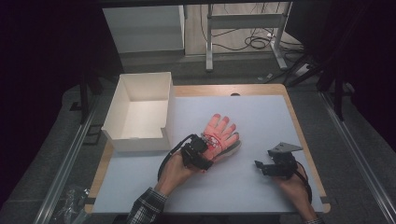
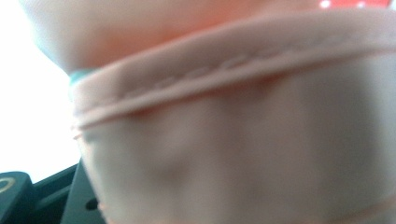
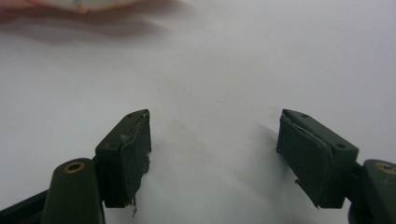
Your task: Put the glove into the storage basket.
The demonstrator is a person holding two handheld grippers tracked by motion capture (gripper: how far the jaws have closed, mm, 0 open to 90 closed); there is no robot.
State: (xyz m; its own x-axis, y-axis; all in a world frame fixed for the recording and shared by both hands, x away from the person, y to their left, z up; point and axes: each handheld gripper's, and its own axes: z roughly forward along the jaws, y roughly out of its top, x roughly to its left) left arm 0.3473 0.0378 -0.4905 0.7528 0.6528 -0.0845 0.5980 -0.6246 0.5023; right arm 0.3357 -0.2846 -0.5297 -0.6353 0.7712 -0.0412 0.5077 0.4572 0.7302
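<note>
High view: a pink glove (image 1: 219, 133) is seen lying flat on the bench (image 1: 261, 121), fingers spread and pointing away from the person, just right of the white box (image 1: 140, 112). Its cuff end is covered by the left hand-held gripper (image 1: 201, 150), which is clamped on the cuff; the jaws are closed as far as the fabric allows. In the left gripper view, blurred pink cloth with a stitched hem (image 2: 233, 70) is seen pressed right up against the camera, a small teal patch showing at its left edge and red with white dots at the top right corner. Whether the glove is lifted off the bench at the cuff cannot be told.

The left hand (image 1: 175, 171) is wrapped round the gripper's body, a plaid sleeve (image 1: 144, 207) coming in from below the glove. A black cable is looped from the gripper back toward the wrist.

The right hand-held gripper (image 1: 259, 165) is held well to the right of the glove, apart from it, its grey three-cornered plate on top. In the right gripper view (image 3: 215, 140), its jaws are seen spread wide over bare white bench with nothing between them; the glove's edge is caught at the top left of that view.

The box, open at the top, is set at the bench's far left corner, left of the glove.
</note>
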